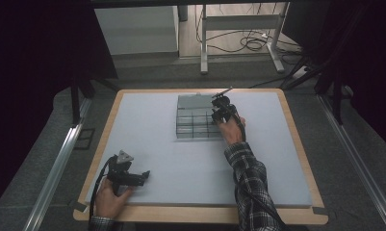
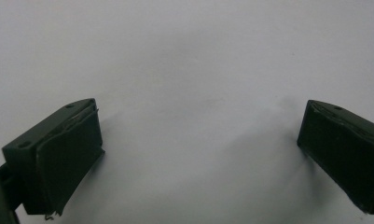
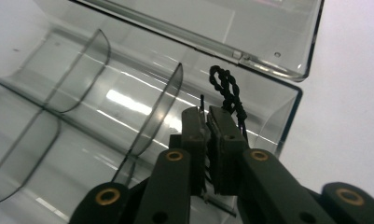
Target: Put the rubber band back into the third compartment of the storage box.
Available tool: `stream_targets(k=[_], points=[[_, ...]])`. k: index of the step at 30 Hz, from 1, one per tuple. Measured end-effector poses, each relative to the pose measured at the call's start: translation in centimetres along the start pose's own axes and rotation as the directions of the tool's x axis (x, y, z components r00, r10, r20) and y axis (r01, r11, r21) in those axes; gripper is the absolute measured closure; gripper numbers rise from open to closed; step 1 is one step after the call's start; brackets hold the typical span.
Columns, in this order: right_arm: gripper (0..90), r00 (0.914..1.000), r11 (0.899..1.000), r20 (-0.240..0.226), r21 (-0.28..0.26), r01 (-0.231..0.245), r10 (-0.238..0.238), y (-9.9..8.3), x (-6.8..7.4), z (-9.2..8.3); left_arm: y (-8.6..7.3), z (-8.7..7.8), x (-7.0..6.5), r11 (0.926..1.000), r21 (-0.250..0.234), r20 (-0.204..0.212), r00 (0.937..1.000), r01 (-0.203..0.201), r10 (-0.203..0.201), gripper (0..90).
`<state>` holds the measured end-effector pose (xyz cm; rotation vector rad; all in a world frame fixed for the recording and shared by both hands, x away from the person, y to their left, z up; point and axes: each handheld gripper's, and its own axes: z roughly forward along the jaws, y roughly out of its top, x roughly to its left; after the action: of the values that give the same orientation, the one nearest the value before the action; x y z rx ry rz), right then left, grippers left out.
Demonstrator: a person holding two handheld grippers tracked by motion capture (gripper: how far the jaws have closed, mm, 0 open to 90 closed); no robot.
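High view, box: a clear plastic compartment box with thin dividers point(image 1: 195, 122) sits on the pale grey tabletop point(image 1: 181, 163), toward its far middle, with its lid folded back behind it.
High view, right claw: the right claw point(image 1: 223, 109) is at the box's right end, pointed down into it; the thing it holds is too small to make out from here.
High view, left claw: the left claw point(image 1: 141, 177) rests low near the front left corner of the tabletop, well apart from the box.
Left gripper view, claw state: the jaws stand wide apart over the bare tabletop point(image 2: 189, 70), with nothing between them.
Right gripper view, claw state: the right claw point(image 3: 208, 122) has its jaws pressed nearly together on a small black twisted cord loop point(image 3: 229, 91), whose free end curls up above the tips.
Right gripper view, where the cord is: over the end compartment of the box point(image 3: 287, 116), beside a curved divider point(image 3: 159, 109), not yet lying on the floor of it.
Handling, cord: likely very light, limp and thin; it will flop and may cling to a pad on release.
Handling, where to hold: pinching across the twisted strands near the middle, as now, looks soundest.
Handling, box: light, slick and rigid, so a nudge on a wall could slide it.
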<state>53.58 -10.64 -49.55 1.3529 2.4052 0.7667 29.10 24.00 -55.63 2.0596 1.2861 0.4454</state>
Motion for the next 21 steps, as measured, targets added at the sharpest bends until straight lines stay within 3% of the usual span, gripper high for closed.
stream_targets(k=[8,21], points=[[77.1,0.9995,0.999,-0.025,-0.028,0.021,-0.021,-0.2,0.3,-1.6,0.0,0.0,0.0,1.0000,0.000,0.000,1.0000,0.000,0.000,0.0],[67.3,0.9969,0.997,-0.047,-0.046,0.061,-0.063,-0.7,1.0,-2.6,0.0,0.0,0.0,1.0000,0.000,0.000,1.0000,0.000,0.000,0.0]])
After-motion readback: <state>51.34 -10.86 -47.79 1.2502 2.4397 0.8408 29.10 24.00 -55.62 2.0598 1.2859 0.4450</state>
